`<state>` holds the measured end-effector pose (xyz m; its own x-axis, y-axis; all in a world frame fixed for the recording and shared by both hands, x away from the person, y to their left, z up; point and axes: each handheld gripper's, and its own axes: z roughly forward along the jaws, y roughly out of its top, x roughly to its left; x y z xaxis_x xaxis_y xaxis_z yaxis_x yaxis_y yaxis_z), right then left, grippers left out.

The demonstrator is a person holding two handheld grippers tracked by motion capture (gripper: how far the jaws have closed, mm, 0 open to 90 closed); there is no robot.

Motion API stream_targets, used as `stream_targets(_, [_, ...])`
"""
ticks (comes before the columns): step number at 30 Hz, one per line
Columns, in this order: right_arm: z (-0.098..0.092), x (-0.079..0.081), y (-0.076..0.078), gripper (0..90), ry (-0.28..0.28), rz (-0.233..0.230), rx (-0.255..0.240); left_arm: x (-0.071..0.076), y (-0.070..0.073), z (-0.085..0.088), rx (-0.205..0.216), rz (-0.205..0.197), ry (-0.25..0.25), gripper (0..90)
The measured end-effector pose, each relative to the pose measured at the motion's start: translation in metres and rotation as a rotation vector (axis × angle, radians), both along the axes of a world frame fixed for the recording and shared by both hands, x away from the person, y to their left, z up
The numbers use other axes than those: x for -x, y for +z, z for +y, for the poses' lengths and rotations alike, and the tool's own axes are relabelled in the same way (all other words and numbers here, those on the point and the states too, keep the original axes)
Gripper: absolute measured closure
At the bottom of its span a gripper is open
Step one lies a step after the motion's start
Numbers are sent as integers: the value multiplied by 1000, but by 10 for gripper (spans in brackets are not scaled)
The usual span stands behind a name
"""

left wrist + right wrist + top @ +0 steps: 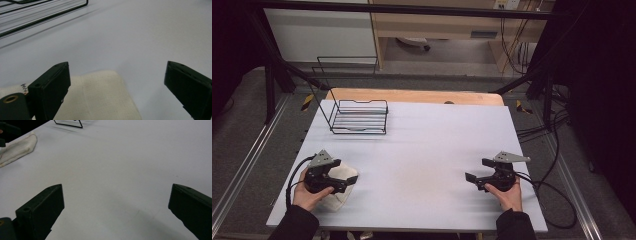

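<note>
Cloth: a cream-white folded woven cloth (339,187) lies on the table at about 8 o'clock, near the front-left edge, partly under the left gripper (343,184).
Cloth and left jaws: in the left gripper view the cloth (100,97) lies below the gap between the two black jaws, nearer the jaw at 7 o'clock; the jaw at 4 o'clock stands over bare table. The pads do not press on it.
Left gripper state: jaws spread wide, gripping nothing.
Right gripper: the right gripper (473,177) sits at about 4 o'clock on the table, well apart from the cloth, pointing towards it.
Right gripper state: jaws spread wide over bare table, nothing between them.
Cloth texture: coarse plain weave, soft rounded corner, a small dark stitched mark near one edge.
Table: a smooth, matt, pale grey tabletop (422,145), with a light wooden strip along its far edge.
Rack: a black wire rack (359,117) with thin parallel bars stands at about 11 o'clock, well apart from the cloth.
</note>
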<state>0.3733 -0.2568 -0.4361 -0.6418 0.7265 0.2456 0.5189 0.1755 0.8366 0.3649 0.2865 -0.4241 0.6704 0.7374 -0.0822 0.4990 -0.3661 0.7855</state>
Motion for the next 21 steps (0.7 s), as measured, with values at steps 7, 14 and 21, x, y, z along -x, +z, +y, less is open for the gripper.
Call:
stream_targets(7, [0,0,0,8,6,4,6,-1,1,-2,-1,1,5,77])
stream_targets(14, [2,-1,-2,9,5,15,16,1,3,-6,-23,0,24,131])
stream_targets(21, [2,-1,-2,10,7,17,24,-1,5,-12,-49,8,41,263])
